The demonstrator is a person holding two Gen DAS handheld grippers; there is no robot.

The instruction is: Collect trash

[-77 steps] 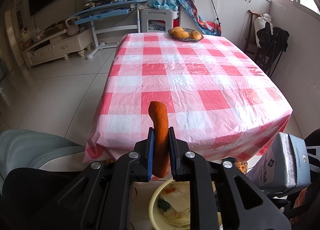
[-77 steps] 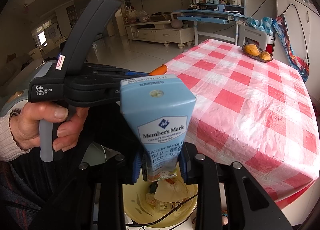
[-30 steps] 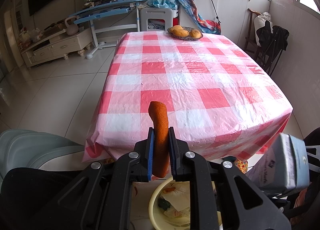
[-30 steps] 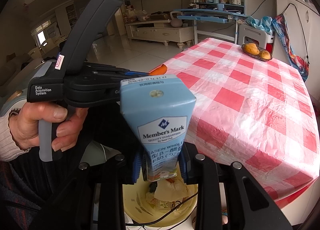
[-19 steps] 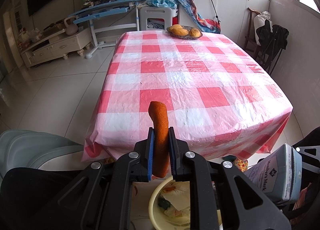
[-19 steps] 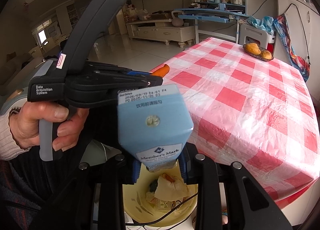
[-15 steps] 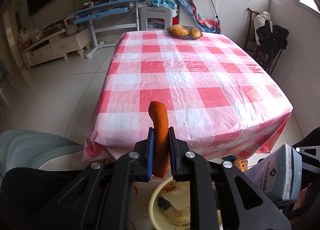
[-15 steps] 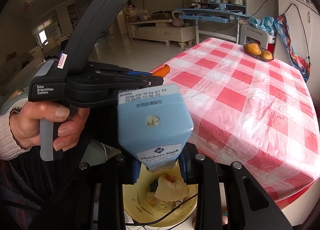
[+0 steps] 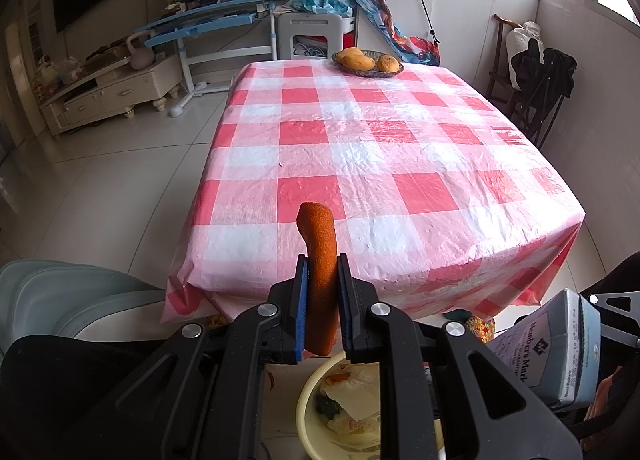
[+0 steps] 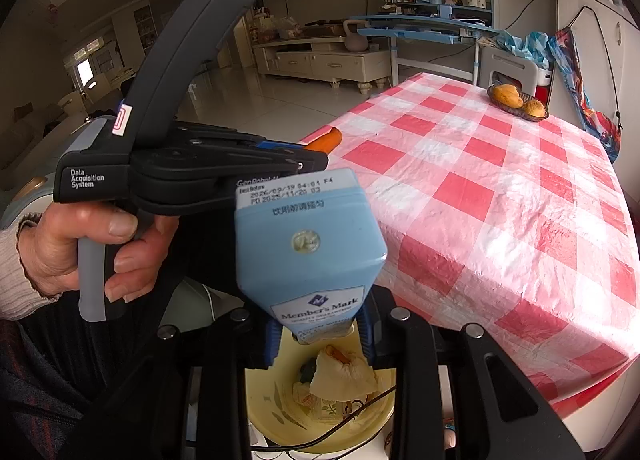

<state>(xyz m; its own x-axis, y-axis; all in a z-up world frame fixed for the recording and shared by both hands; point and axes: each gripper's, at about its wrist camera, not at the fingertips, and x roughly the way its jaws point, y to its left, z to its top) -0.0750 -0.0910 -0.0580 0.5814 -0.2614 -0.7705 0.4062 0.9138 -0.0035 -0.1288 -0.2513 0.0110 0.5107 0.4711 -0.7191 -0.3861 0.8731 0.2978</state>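
Tipped forward since a second ago: blue milk carton point(image 10: 310, 248), clamped low centre in right gripper point(image 10: 318, 334), directly above yellow trash bowl point(image 10: 320, 416). Left gripper point(image 9: 322, 300) pinching orange peel point(image 9: 319, 272), bottom centre, over bowl rim. Best released one at a time, carton lowered first to avoid bouncing out.

Your left gripper point(image 9: 322, 308), matt black plastic with blue rubbery pads, pinches a rough, grainy orange peel strip point(image 9: 319, 260). Beyond it the red-and-white checked plastic tablecloth point(image 9: 400, 163) looks glossy and crinkled. The pale-blue smooth cardboard milk carton point(image 10: 308, 244) (printed, slight sheen) sits above a glossy cream plastic basin point(image 10: 276, 412).
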